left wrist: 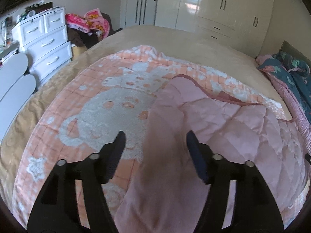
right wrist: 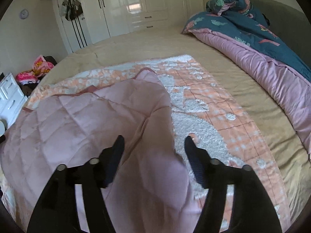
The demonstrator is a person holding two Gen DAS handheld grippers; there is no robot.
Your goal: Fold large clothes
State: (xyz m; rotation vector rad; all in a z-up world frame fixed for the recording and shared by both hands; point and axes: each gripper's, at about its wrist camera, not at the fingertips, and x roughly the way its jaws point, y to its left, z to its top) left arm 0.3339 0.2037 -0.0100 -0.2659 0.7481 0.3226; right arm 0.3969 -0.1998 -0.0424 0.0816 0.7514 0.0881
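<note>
Blanket (left wrist: 108, 112) lies spread on the bed (left wrist: 175, 38): peach grid face with a white fleecy bear pattern up, and its plain pink quilted backing (left wrist: 233, 128) turned over on top of it. A raised fold of that pink backing runs forward between the fingers of both your grippers.

Left gripper (left wrist: 154, 141): fingers spread wide, pink fold in the gap; whether the cloth touches either finger, cannot tell. Right gripper (right wrist: 154, 145): released as well, fingers apart, the pink fold filling the gap and lying close against the left finger.

Left wrist view only: the bear face in full, the white drawer chest (left wrist: 46, 44) beside the bed, a pile of bright pink cloth (left wrist: 93, 23) near it, a door with hanging bags.

Right wrist view only: the far corner of the blanket (right wrist: 186, 62) flat on the tan sheet, a rolled teal-and-lilac duvet (right wrist: 262, 58) along the bed's far side, well apart from the blanket. Wardrobe (right wrist: 136, 5) appears in both
</note>
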